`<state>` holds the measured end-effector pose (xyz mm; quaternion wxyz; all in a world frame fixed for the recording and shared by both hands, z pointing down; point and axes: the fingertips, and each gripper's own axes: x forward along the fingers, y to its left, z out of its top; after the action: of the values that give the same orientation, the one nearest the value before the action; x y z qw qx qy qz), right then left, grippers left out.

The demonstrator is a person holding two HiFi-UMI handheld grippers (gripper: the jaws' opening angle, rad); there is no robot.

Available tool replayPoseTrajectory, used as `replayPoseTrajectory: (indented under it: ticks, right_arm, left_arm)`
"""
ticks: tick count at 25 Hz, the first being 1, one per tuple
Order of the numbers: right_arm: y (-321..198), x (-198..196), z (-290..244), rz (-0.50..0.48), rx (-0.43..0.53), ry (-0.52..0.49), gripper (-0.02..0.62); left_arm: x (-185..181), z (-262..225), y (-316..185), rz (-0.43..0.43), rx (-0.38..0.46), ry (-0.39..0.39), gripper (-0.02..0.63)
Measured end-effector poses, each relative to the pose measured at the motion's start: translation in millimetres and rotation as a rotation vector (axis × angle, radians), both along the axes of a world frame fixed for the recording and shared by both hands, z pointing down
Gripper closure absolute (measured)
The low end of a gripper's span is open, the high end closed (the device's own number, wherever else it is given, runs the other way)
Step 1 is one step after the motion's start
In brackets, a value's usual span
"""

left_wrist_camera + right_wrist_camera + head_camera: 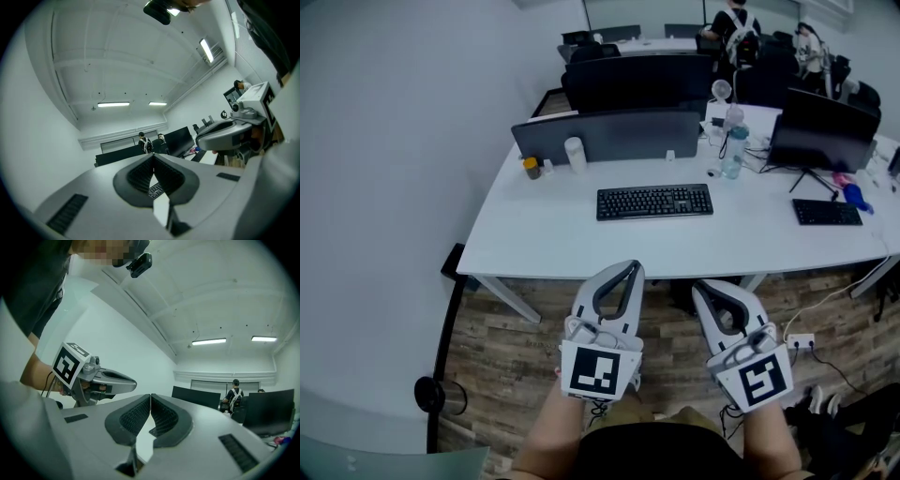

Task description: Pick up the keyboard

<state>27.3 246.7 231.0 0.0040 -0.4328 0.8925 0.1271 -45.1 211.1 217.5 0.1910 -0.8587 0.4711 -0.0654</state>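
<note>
A black keyboard [654, 201] lies flat near the middle of the white desk [544, 234], in front of a dark screen divider. My left gripper [633, 267] hangs over the floor just short of the desk's front edge, jaws shut and empty. My right gripper [703, 287] is beside it to the right, also shut with nothing held. Both point level toward the desk. In the left gripper view a sliver of the keyboard [156, 190] shows below the closed tips [153, 156]. The right gripper view shows its closed tips [150, 395] and the left gripper [101, 380] alongside.
A white cup [575, 154] and small bottles [531, 168] stand at the desk's back left. A water bottle [731, 150], a monitor [821, 131] and a second keyboard [827, 212] are at the right. Cables and a power strip [800, 340] lie on the wooden floor. People stand at far desks.
</note>
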Motion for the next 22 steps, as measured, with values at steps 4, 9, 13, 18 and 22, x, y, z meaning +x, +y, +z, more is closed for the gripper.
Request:
replayPoseTrajectory:
  ticks: [4,9,13,18,22]
  right_arm:
    - [-13,1,4,0.01,-0.009,0.0,0.565]
    - [-28,-6,7,0.007,-0.016,0.002,0.565]
    - [-43,-13,16,0.005,-0.035,0.007,0.565]
    - [-62,-17,23,0.004,-0.051,0.006,0.565]
    - [-79,-19,27,0.015,-0.067,0.006,0.565]
  left_arm:
    - [-2,7,-12,0.0,-0.009,-0.011,0.598]
    - [-9,11,-27,-0.003,-0.015,-0.004,0.598]
    - [-21,12,-42,-0.037,-0.001,0.005,0.598]
    - [-28,20,-62,-0.051,-0.019,0.003,0.598]
    - [-32,23,-78,-0.055,-0.013,-0.001,0.598]
